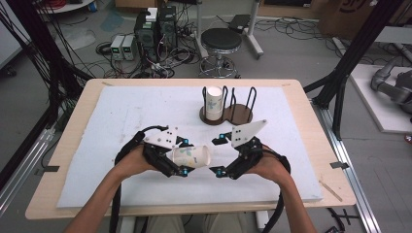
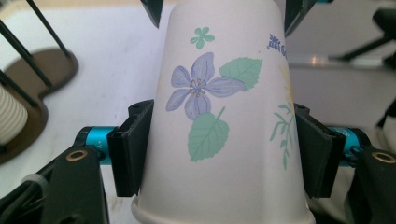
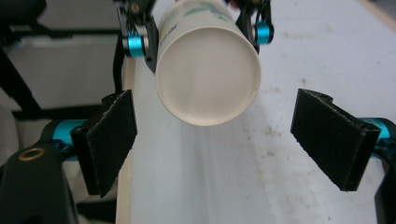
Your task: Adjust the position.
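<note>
Fingers of the left hand (image 1: 131, 162) are wrapping the left tool (image 1: 180, 158), which is clenching a flowered paper cup (image 1: 190, 156) sideways above the white foam mat (image 1: 121, 116) on the table (image 1: 77, 111), its closed bottom pointing right. Just beside it, the right tool (image 1: 217, 155) is hanging released, jaws spread apart. Farther back, a second paper cup (image 1: 213, 103) is standing upright in the wire cup holder (image 1: 233, 111).
</note>
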Demonstrator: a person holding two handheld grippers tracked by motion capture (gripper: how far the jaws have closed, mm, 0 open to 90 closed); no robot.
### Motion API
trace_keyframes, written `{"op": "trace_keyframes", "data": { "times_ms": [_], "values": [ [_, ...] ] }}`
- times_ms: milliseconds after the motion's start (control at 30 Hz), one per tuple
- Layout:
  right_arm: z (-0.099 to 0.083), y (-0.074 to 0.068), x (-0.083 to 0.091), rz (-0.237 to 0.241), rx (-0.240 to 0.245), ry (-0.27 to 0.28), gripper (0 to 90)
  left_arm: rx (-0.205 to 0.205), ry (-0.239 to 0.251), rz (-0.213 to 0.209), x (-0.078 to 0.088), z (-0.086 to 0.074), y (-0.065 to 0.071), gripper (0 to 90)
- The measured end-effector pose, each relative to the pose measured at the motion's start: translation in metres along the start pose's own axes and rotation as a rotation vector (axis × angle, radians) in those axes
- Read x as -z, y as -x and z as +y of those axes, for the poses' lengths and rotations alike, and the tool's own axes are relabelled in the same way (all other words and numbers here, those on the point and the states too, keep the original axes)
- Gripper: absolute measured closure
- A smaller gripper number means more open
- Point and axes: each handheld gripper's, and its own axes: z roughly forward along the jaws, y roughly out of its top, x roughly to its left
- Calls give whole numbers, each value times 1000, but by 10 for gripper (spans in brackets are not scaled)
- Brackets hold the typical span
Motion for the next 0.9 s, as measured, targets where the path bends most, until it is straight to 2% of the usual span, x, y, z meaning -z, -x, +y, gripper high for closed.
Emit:
{"op": "trace_keyframes", "data": {
  "times_ms": [67, 167, 233, 400, 567, 667, 900],
  "values": [
    [4, 1, -4, 3, 10, -64, 150, 2, -61, 2, 1, 4, -1, 300],
    [9, 1, -10, 13, 29, -159, 151, 7, -119, 3, 3, 7, -3, 300],
    [12, 1, -14, 17, 40, -214, 155, -7, -170, -1, 4, 10, -4, 300],
    [18, 3, -20, 18, 55, -318, 161, 3, -234, -3, 6, 14, -7, 298],
    [20, 6, -25, 19, 61, -366, 165, 17, -278, -4, 4, 15, -8, 299],
    [22, 6, -29, 13, 53, -411, 167, 11, -297, -10, 0, 17, -8, 299],
    [28, 4, -39, 32, 70, -422, 167, -1, -330, -21, -14, 25, -8, 299]
  ]
}}
